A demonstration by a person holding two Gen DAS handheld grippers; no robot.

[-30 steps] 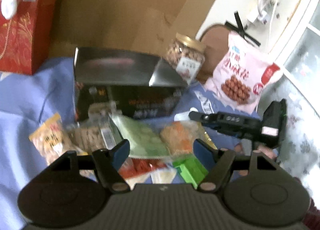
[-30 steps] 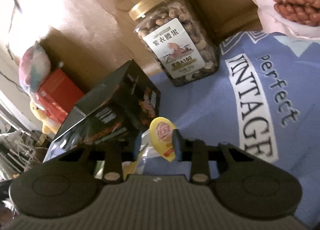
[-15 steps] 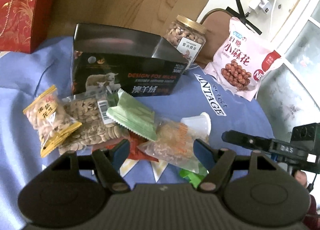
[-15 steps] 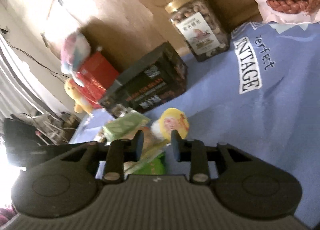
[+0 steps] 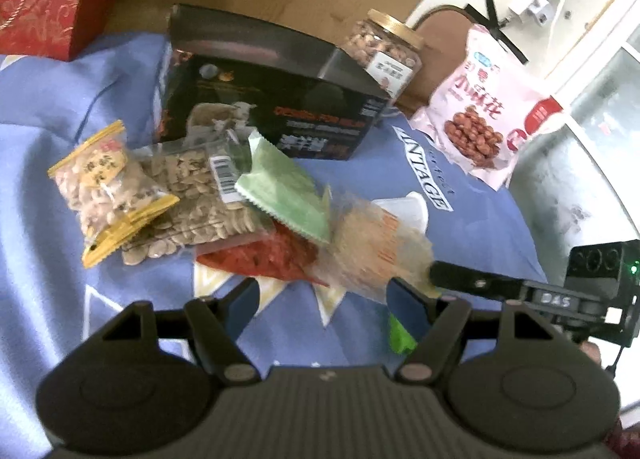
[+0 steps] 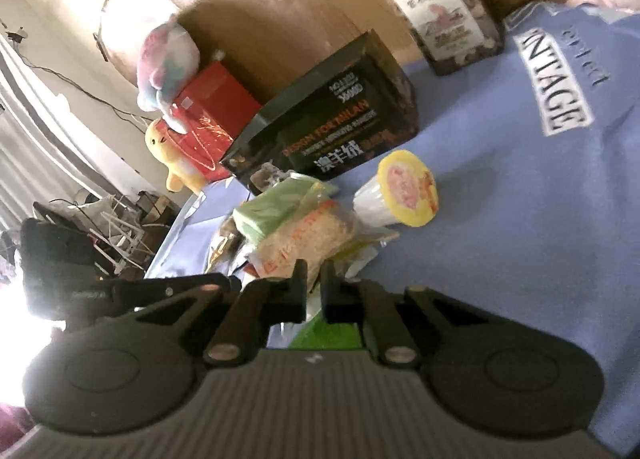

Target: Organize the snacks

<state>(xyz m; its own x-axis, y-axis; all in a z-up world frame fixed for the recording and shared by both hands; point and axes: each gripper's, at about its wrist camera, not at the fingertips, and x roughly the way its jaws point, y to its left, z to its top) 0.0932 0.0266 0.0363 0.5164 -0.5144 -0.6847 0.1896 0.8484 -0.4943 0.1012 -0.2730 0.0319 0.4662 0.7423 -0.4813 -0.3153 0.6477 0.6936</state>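
Near the blue cloth's (image 5: 48, 107) middle lies a heap of small snack packets: yellow-edged peanut bag (image 5: 108, 187), clear seed bag (image 5: 192, 195), green sachet (image 5: 286, 191), red sachet (image 5: 268, 255). Behind them, a black carton (image 5: 272, 99) blocks the way toward a gold-lidded nut jar (image 5: 384, 47). Left gripper (image 5: 320, 299) hovers with jaws apart, empty. Right gripper (image 6: 314, 283), jaws just closed, pinches the clear noodle-snack packet (image 6: 308, 235) beside a yellow-lidded jelly cup (image 6: 404, 191).

Two wrist fisheye views look down along their own fingers, close over a blue cloth (image 5: 56, 107). Both share the black box (image 5: 276, 99) (image 6: 340, 119), seen from opposite sides.
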